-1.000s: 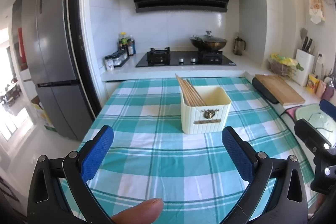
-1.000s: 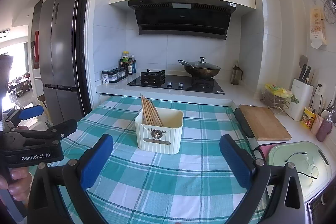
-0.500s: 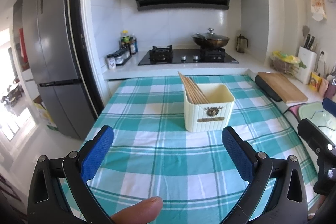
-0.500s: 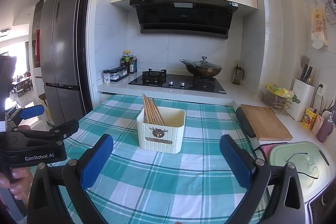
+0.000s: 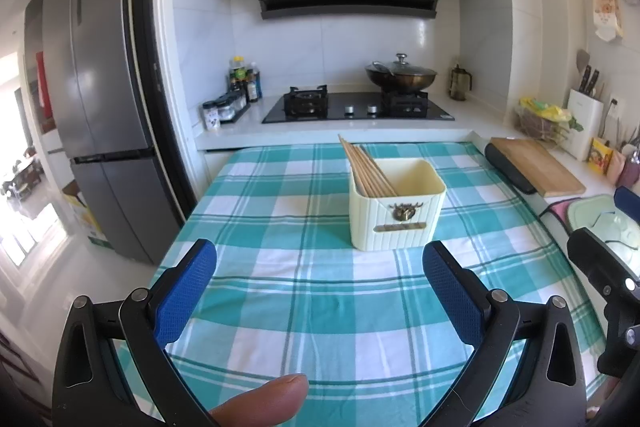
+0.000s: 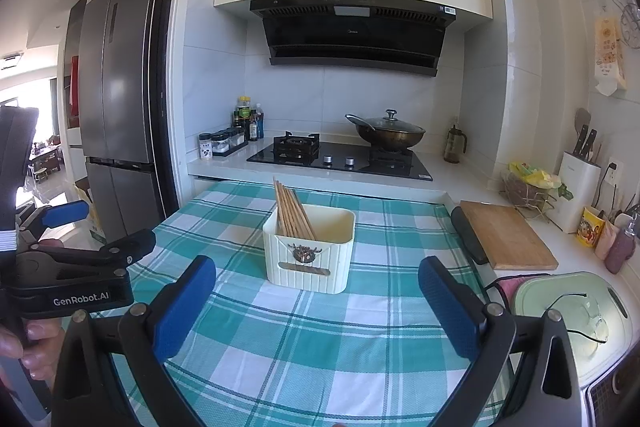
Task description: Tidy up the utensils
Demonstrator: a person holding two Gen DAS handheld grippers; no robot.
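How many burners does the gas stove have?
2: the left burner is bare, and the right burner carries the lidded wok. None seems hidden.

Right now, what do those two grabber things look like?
Each gripper has black frames, silver bolts and two fingers with bumpy blue pads: the left gripper and the right gripper match. Seen from the right, the left one's side reads "GenRobot.AI" in white.
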